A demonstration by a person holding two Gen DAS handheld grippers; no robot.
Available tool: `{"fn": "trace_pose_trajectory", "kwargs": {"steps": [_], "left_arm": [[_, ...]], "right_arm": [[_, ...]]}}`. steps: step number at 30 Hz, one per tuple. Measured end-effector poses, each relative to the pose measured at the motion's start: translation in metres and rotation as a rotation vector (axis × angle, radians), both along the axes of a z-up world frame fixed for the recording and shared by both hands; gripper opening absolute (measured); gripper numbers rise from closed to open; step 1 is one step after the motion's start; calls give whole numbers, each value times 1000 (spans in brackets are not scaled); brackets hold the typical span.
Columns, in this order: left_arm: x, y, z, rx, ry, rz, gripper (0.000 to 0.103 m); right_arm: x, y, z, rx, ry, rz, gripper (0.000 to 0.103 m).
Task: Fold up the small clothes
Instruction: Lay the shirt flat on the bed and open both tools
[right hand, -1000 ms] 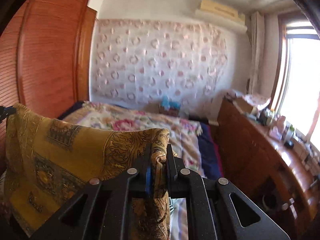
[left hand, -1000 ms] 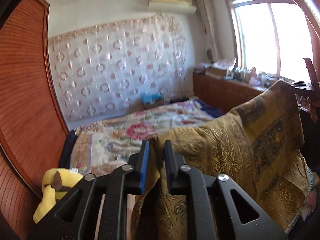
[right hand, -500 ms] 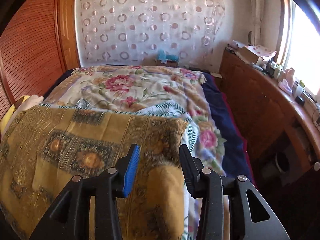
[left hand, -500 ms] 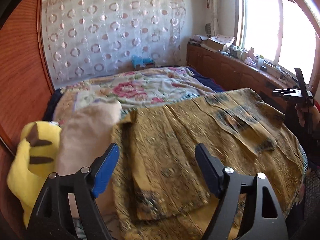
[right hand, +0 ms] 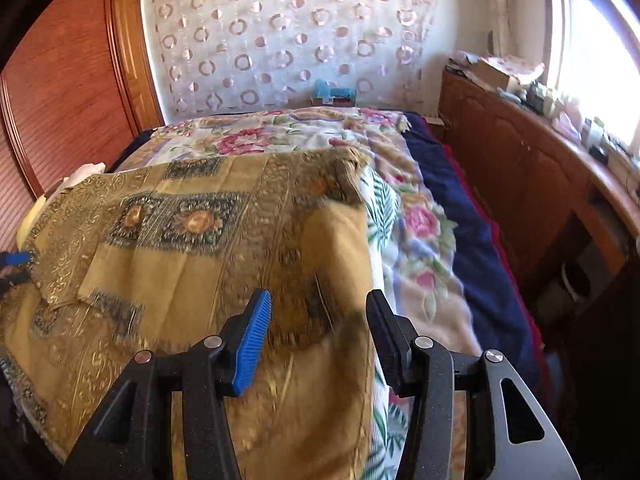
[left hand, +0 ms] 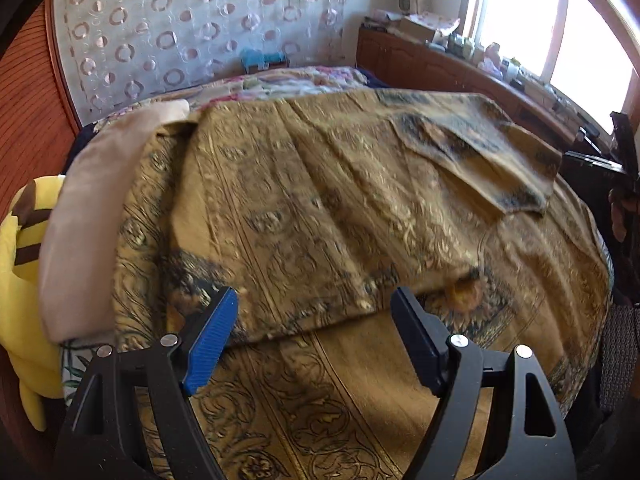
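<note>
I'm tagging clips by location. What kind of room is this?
A home bedroom, most likely: a bed with a floral bedspread, a wooden wardrobe, and a yellow plush toy beside it.

Floral bedspread (right hand: 416, 216) on bed, yellow plush toy (left hand: 20, 280) at left, wooden cabinet (right hand: 520, 168) under window.

The cloth (left hand: 320, 208) is mustard gold with dark scrollwork bands and orange medallions; the bedspread (right hand: 416, 216) beyond it is cream with pink roses and green fronds, edged by navy bedding (right hand: 480, 248); left of the cloth sits a yellow, brown-striped plush toy (left hand: 20, 264)
</note>
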State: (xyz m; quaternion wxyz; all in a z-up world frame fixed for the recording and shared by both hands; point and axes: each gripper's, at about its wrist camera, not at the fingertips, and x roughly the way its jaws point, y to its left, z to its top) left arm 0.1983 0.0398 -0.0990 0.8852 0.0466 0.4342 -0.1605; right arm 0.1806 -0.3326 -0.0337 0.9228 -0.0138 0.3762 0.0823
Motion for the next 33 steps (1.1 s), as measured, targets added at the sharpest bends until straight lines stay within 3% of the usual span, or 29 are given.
{"fn": "trace_pose_trajectory", "kwargs": {"steps": [8, 21, 23, 24, 28, 33], "left_arm": [[-7, -11, -10, 87, -21, -16, 83], [-6, -10, -10, 76, -31, -15, 86], [-6, -10, -10, 76, -32, -15, 86], [-6, -10, -10, 76, -32, -15, 86], [-7, -10, -10, 77, -32, -15, 86], [-9, -7, -1, 78, -14, -6, 85]], "right_arm": [[-2, 5, 0, -25, 6, -26, 51], [52, 22, -17, -29, 88, -90, 51], [56, 29, -20, -41, 113, -74, 30], [56, 32, -19, -41, 116, -66, 11], [45, 43, -9, 5, 81, -24, 5], [39, 57, -17, -39, 85, -13, 5]]}}
